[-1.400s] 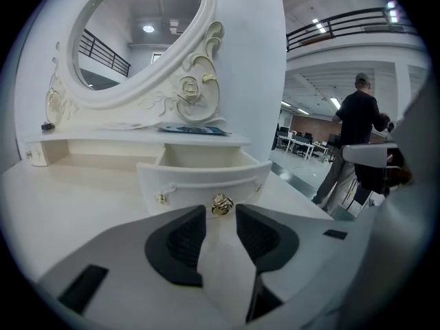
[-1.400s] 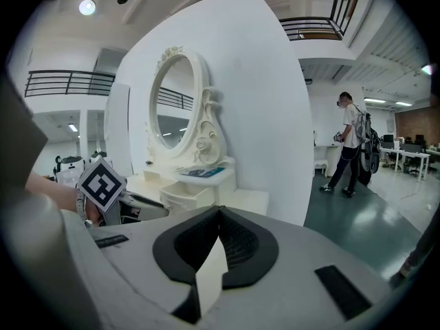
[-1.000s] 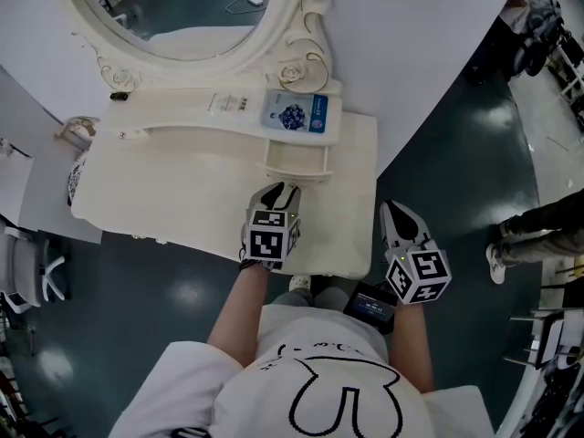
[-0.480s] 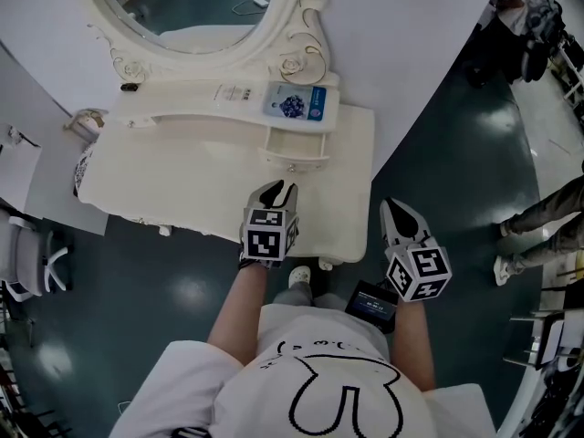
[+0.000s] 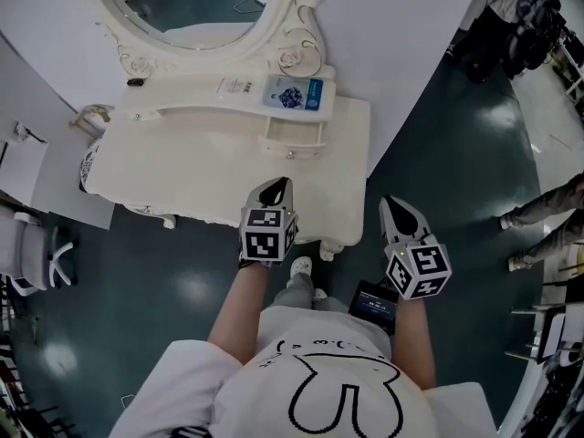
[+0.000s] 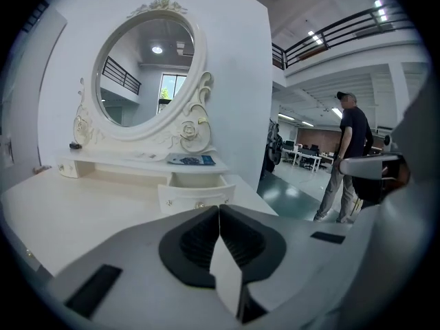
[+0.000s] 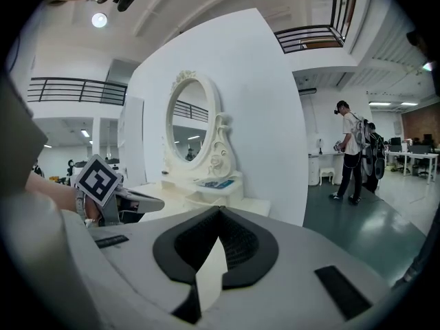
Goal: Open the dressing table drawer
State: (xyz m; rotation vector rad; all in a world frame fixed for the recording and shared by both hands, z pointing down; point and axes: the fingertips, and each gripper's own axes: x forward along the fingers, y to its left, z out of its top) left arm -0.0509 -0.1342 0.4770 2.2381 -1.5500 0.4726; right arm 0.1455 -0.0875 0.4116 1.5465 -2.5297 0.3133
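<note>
The white dressing table (image 5: 182,176) stands ahead of me, and its small drawer (image 5: 294,141) below the mirror shelf is pulled out. The same open drawer (image 6: 196,196) with its front knobs shows in the left gripper view. My left gripper (image 5: 277,188) hovers over the table's front edge, well short of the drawer. Its jaws have just been closing and now meet with nothing between them (image 6: 218,207). My right gripper (image 5: 393,206) is off the table's right front corner, above the floor, shut and empty (image 7: 218,209).
An oval carved mirror (image 5: 210,7) rises at the table's back, with a blue and white card (image 5: 294,95) on the shelf. A chair (image 5: 36,263) stands at the left. People (image 5: 547,222) stand at the right, and one person (image 6: 347,157) is in the hall.
Both grippers have drawn back from the drawer towards the table's front edge. The left jaws, open before, have come together empty. The drawer stays open.
</note>
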